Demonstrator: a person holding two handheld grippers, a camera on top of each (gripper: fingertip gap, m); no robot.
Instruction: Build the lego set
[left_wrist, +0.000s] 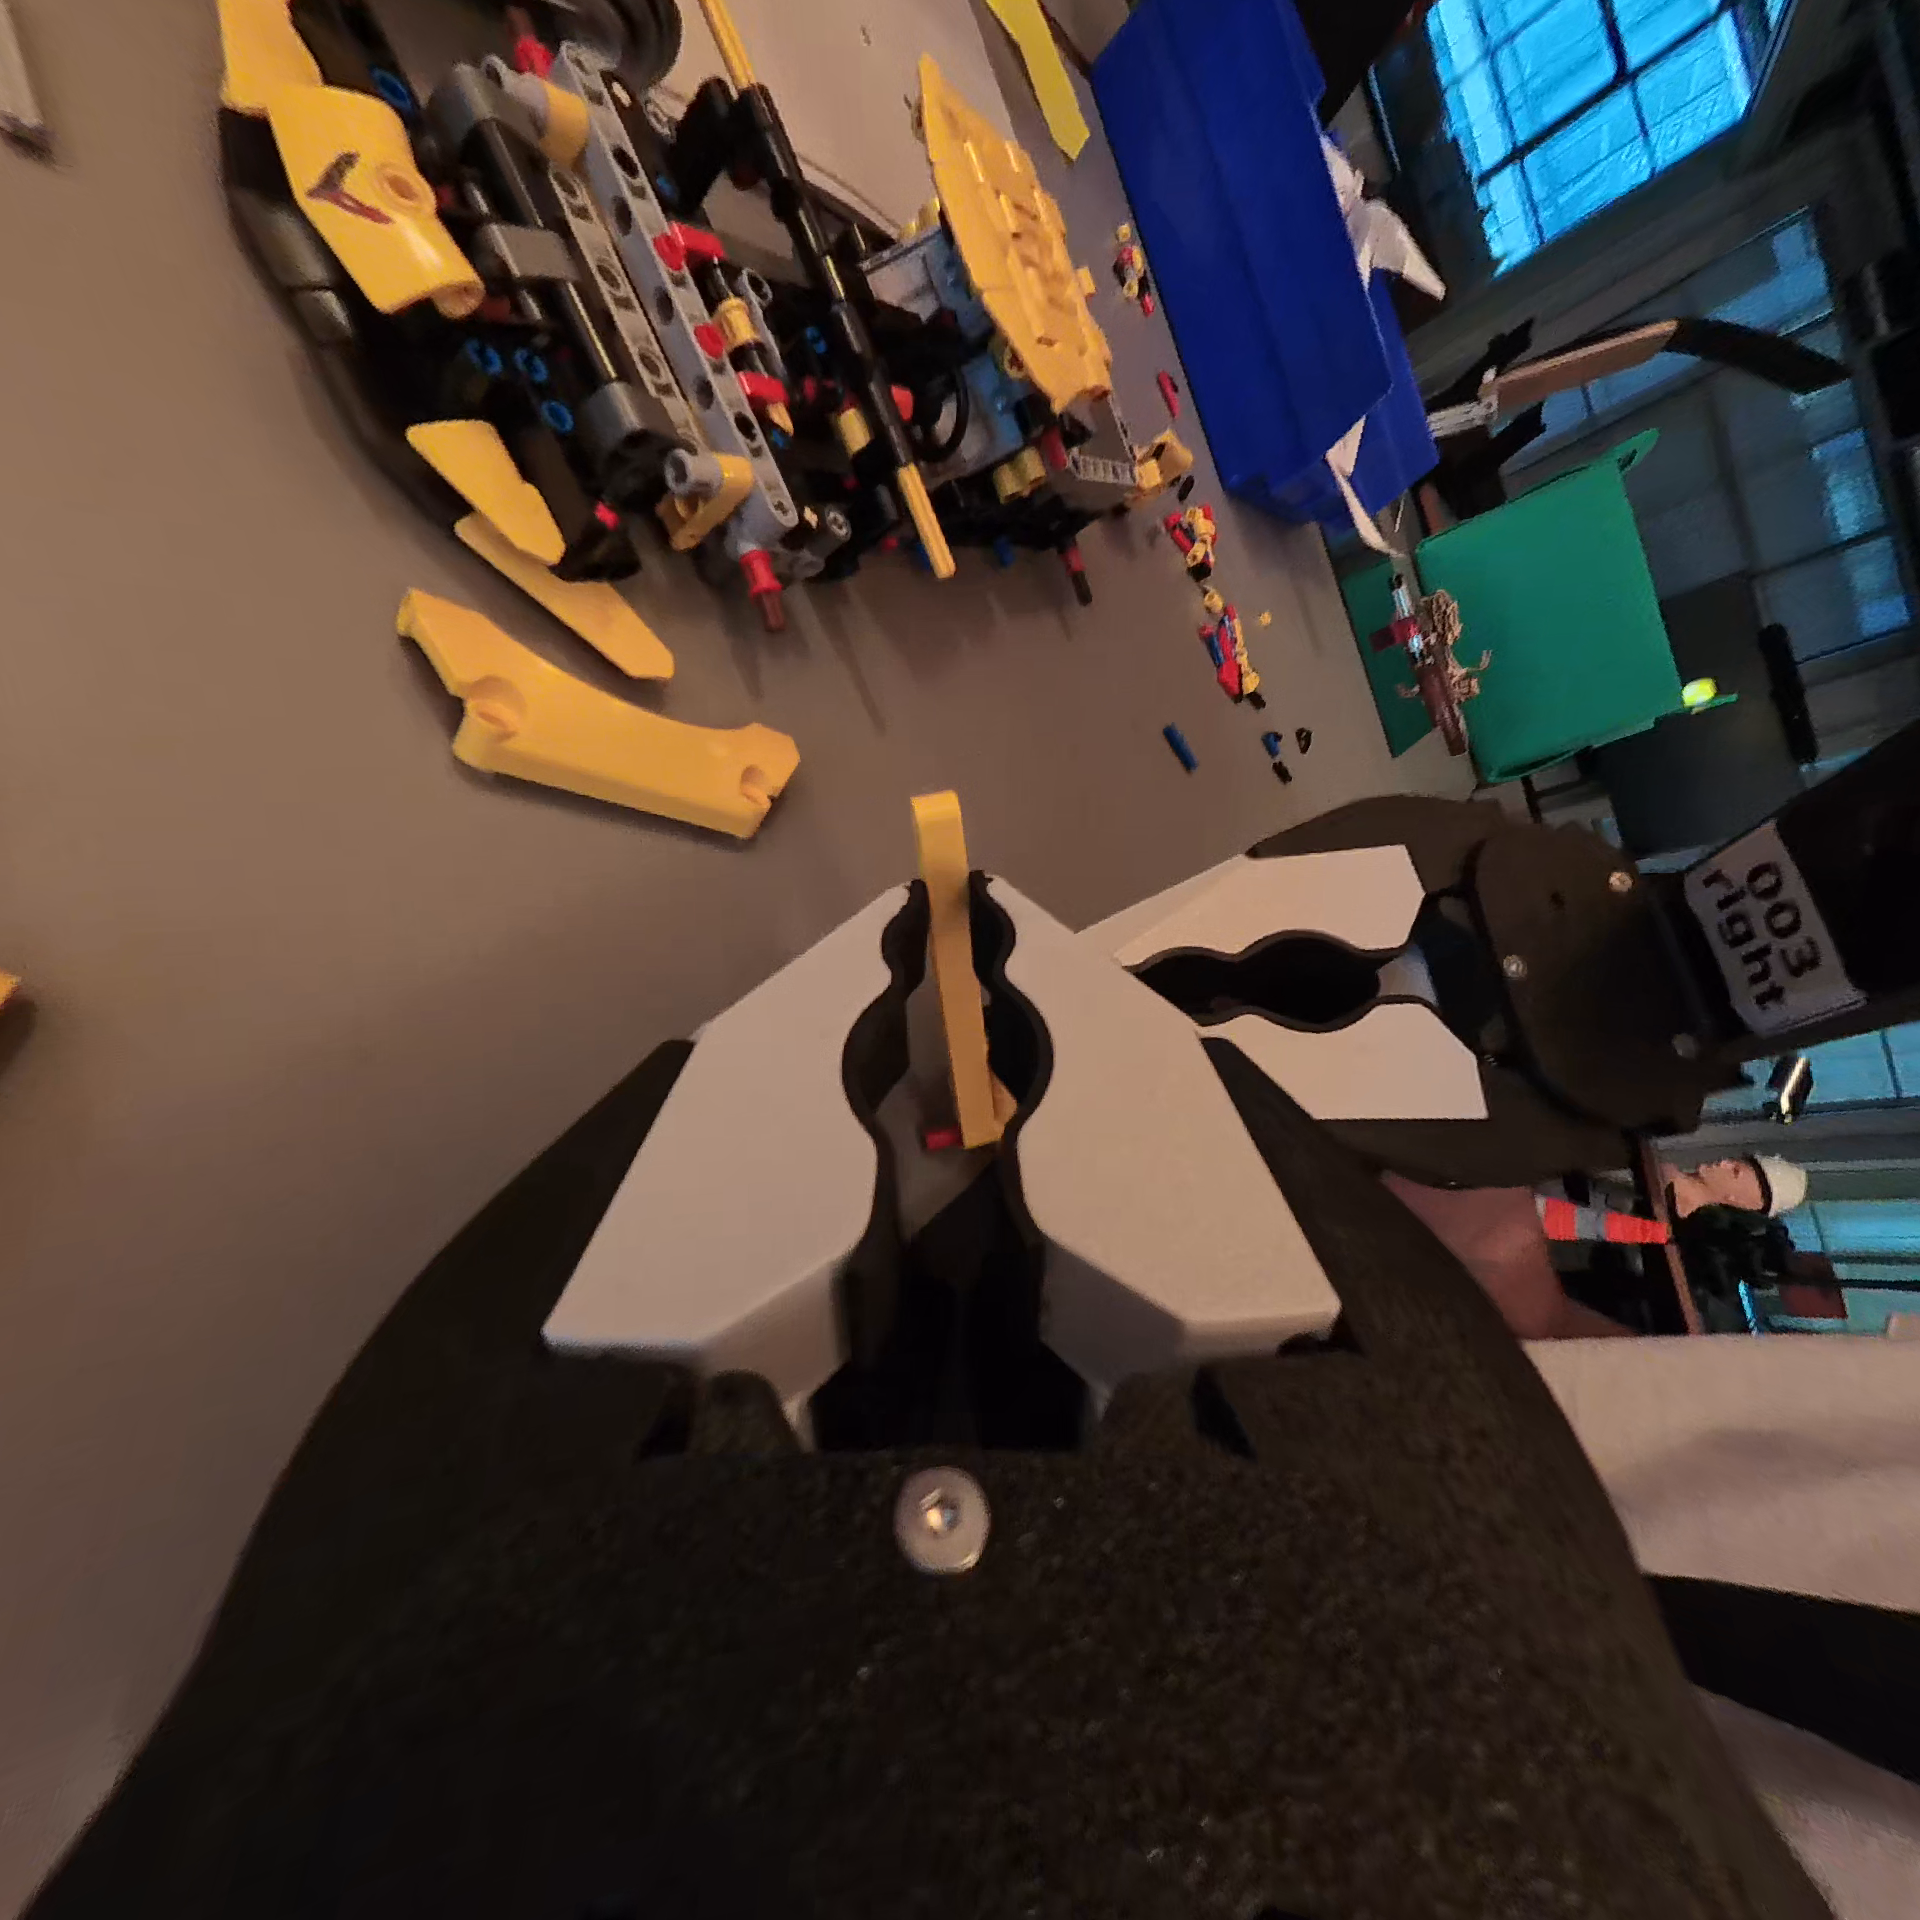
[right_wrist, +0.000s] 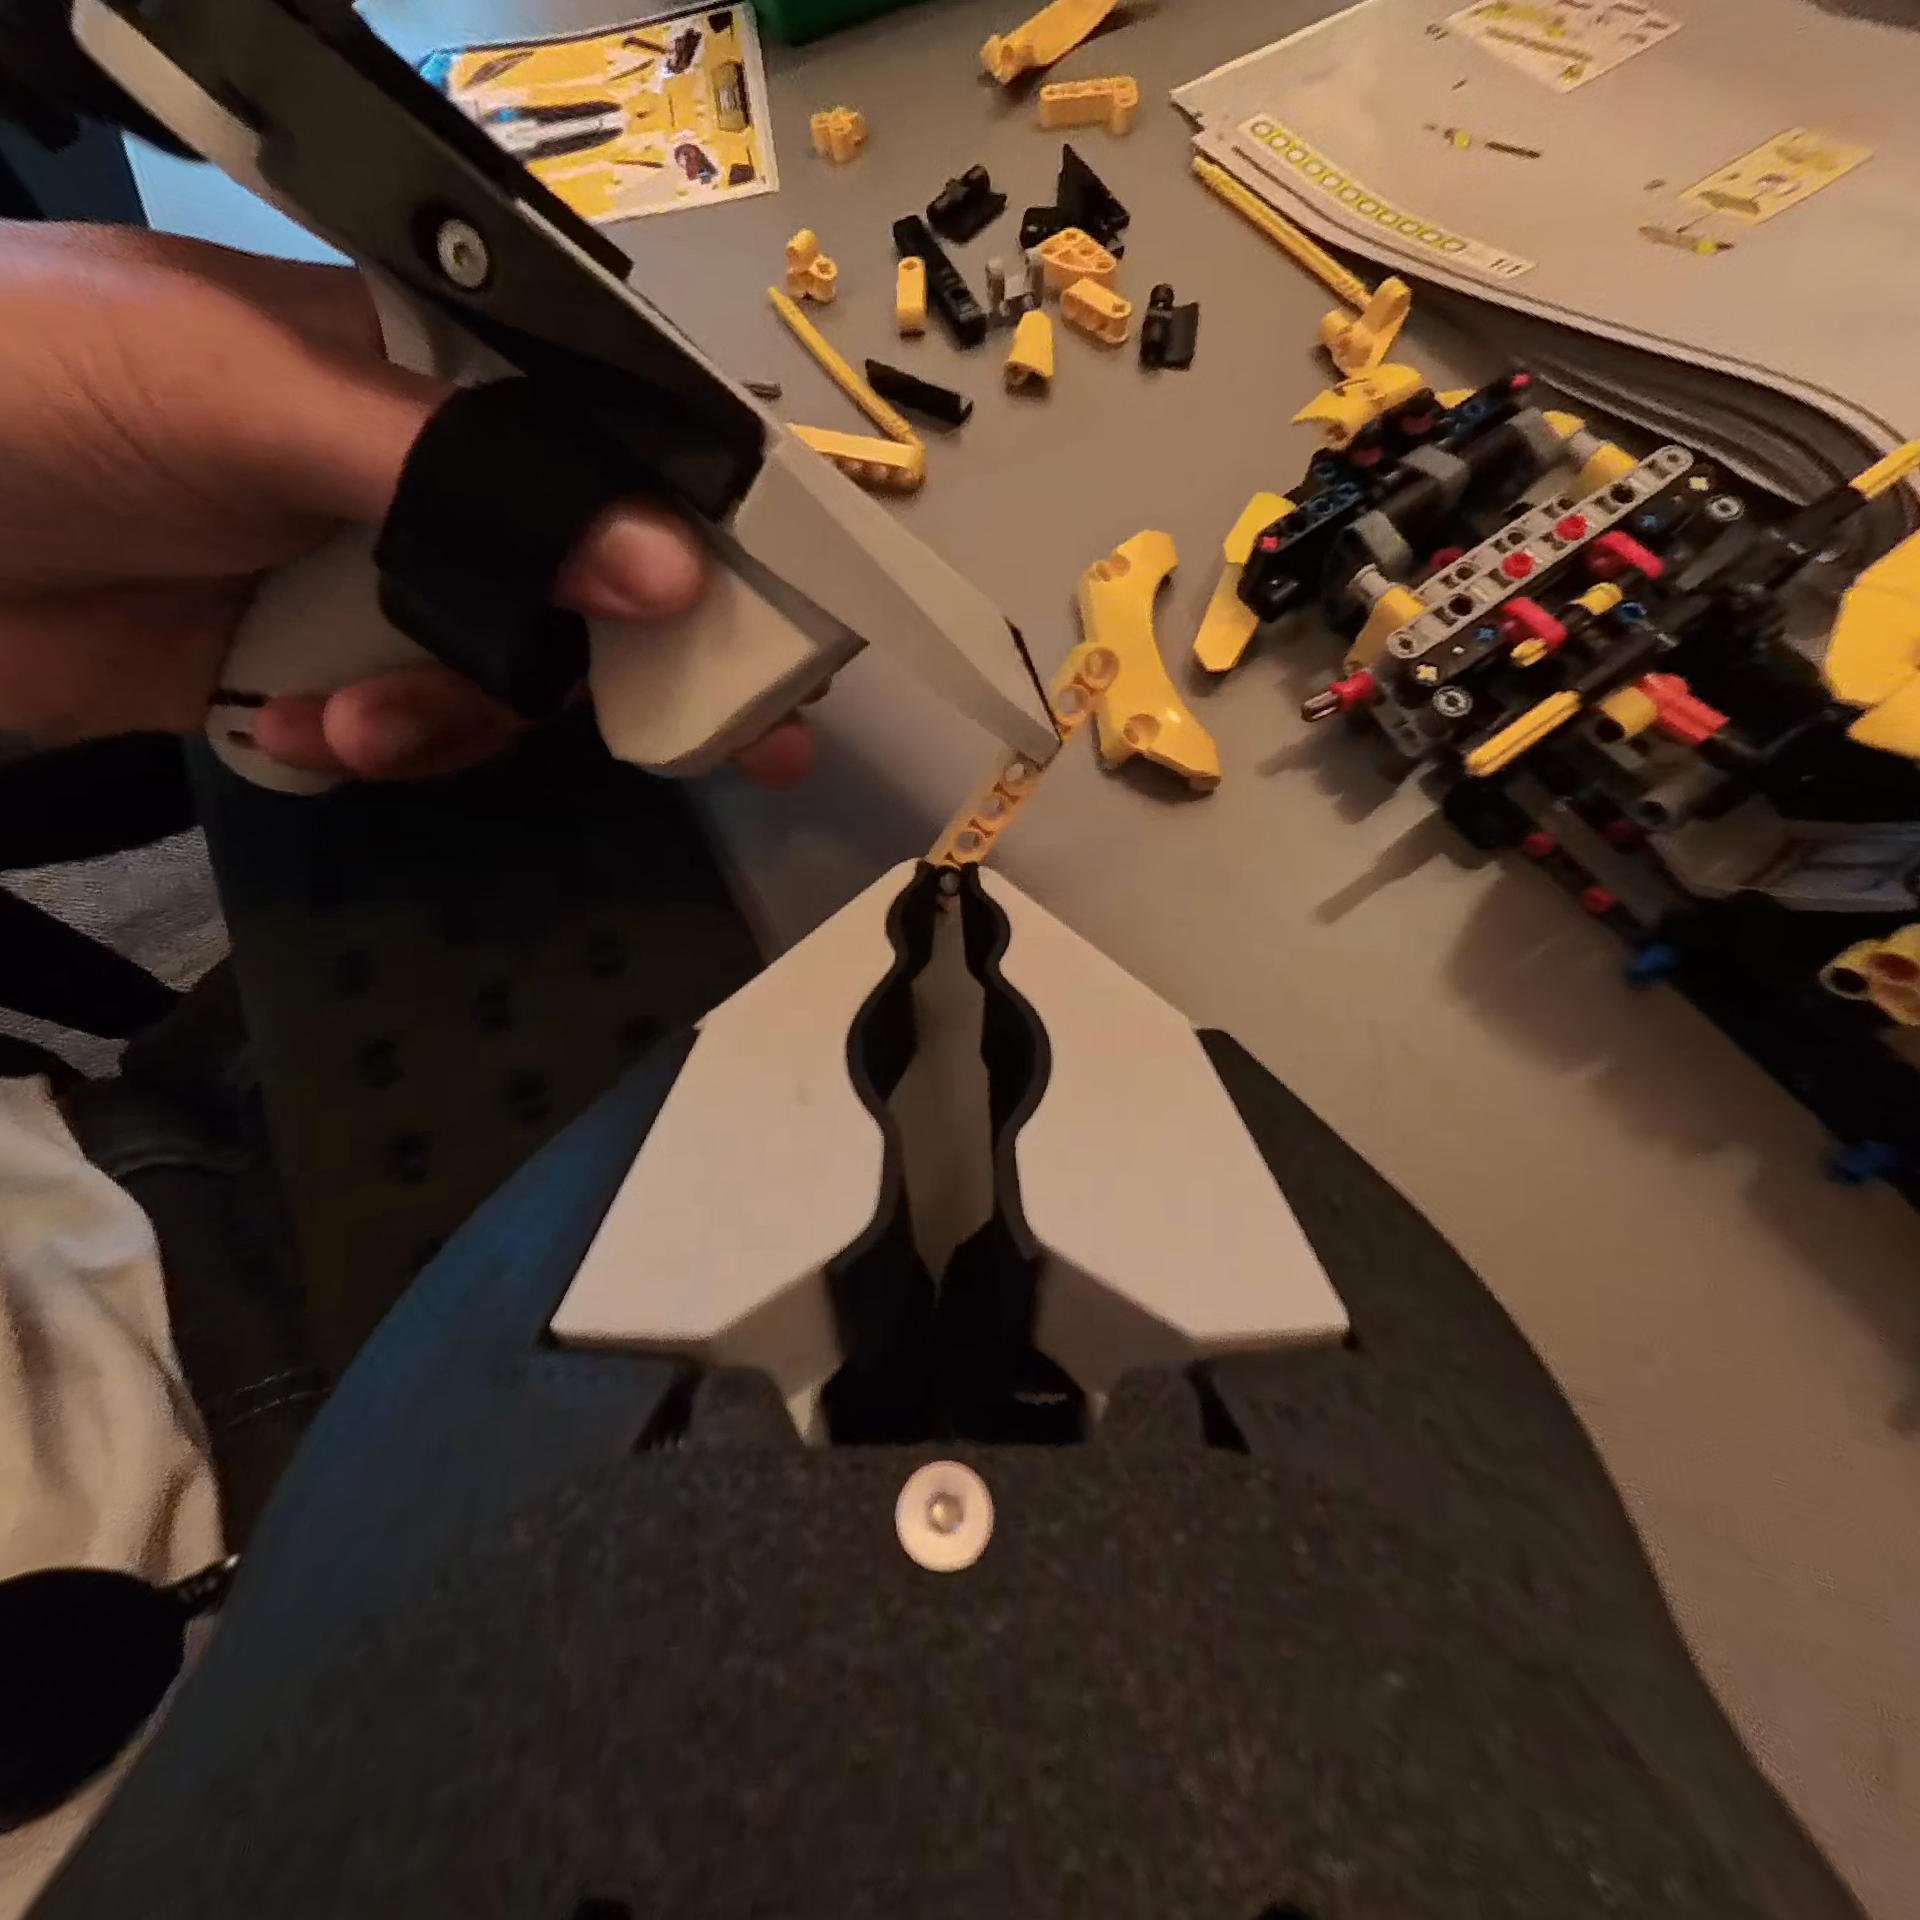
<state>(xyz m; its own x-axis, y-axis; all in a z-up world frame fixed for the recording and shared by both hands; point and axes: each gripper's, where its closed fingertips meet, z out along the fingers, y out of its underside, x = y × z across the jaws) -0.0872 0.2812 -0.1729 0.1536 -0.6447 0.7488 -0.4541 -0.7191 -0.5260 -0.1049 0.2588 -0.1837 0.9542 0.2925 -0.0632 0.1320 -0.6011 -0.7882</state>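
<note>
Yellow dominates both views. At the left of the right wrist view, your hand (right_wrist: 312, 582) works the left gripper (right_wrist: 1044, 732), which reaches down toward frame centre and clamps a thin yellow beam (right_wrist: 997, 800) with a row of holes. In the left wrist view the same beam (left_wrist: 954, 966) stands upright at centre, pinched between nearly closed jaws, a small red pin (left_wrist: 940, 1138) showing at its near end. Your right gripper (right_wrist: 948, 883), at centre of its own view, has its jaws almost together on a small pin at the beam's lower end; whether that pin is already seated cannot be told. The step in hand appears to be fitting a pin into the beam's end hole. Next, you likely need to press along the hole's axis while the left holds firm. To the right lies a curved yellow panel (right_wrist: 1138, 665), then the partly built model (right_wrist: 1558, 644) at the right edge, below the instruction booklet (right_wrist: 1621, 187), all on the grey table (right_wrist: 1351, 1195).
</note>
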